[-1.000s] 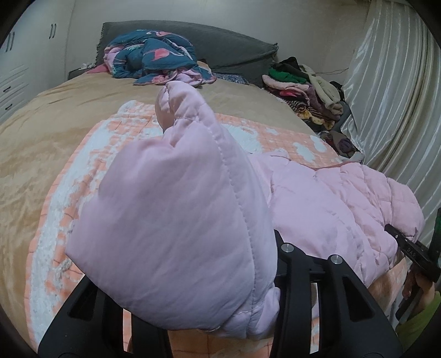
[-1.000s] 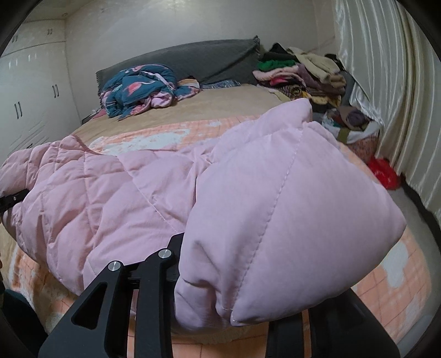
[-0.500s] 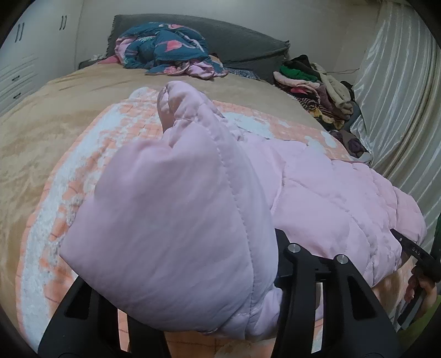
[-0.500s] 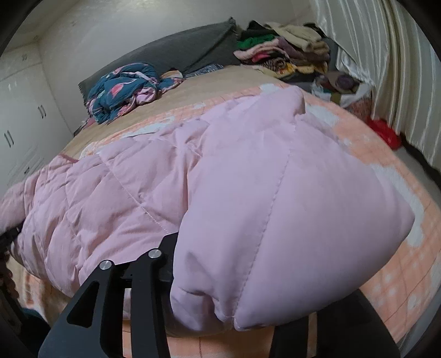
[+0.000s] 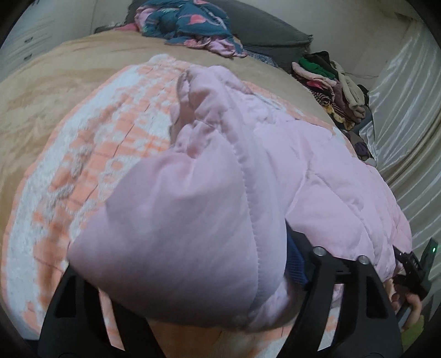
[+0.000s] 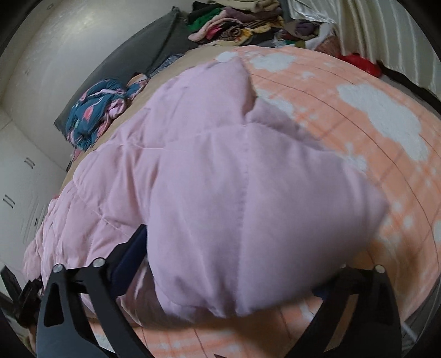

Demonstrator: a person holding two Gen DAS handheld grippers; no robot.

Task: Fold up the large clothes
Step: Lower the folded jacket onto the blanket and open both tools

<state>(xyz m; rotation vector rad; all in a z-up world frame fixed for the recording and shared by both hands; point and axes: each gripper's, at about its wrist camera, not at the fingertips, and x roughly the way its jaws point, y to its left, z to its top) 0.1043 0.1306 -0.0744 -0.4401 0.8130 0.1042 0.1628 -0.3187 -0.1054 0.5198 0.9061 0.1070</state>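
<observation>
Left wrist view: my left gripper [image 5: 190,286] had just been opening, and its jaws stood wide apart with a puffy end of the pink coat [image 5: 317,170] still between them. My right gripper [image 6: 226,278] had been opening too, spread wide around the coat's other end. The coat lay on the orange blanket [image 6: 358,115]. Far back sat a blue bundle [image 5: 190,24] and a clothes pile [image 5: 330,82].

Pink quilted jacket [image 5: 193,220] motion-blurred, covering both grippers' fingertips, hand [image 5: 410,305] cut off at edge
</observation>
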